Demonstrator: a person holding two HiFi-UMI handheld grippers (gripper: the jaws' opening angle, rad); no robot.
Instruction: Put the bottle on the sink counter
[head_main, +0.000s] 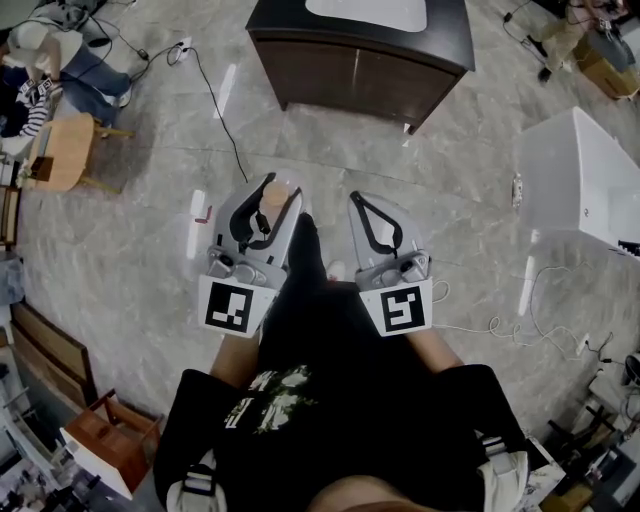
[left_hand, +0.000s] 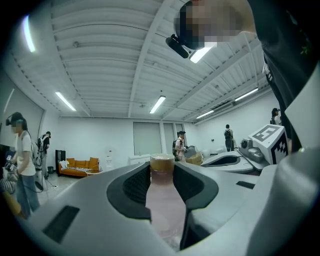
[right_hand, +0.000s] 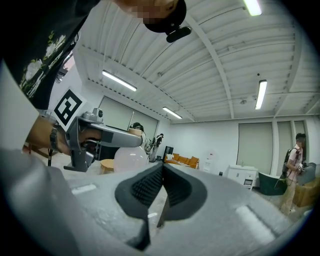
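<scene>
A pale pink translucent bottle (left_hand: 165, 205) with a tan cap (left_hand: 162, 162) stands between the black pads of my left gripper (left_hand: 162, 175), which is shut on it. In the head view the bottle's cap (head_main: 272, 193) shows at the tip of the left gripper (head_main: 270, 212), held over the grey floor in front of the person. My right gripper (head_main: 358, 206) is beside it, shut and empty, and its pads (right_hand: 150, 187) meet in the right gripper view. There the bottle (right_hand: 131, 159) shows at the left. The dark sink counter (head_main: 380, 70) with a white basin stands ahead.
A white box-shaped unit (head_main: 590, 175) stands at the right and a wooden stool (head_main: 62, 150) at the left. Cables (head_main: 215, 100) trail over the floor. Several people and an orange sofa (left_hand: 77, 166) are far off in the room.
</scene>
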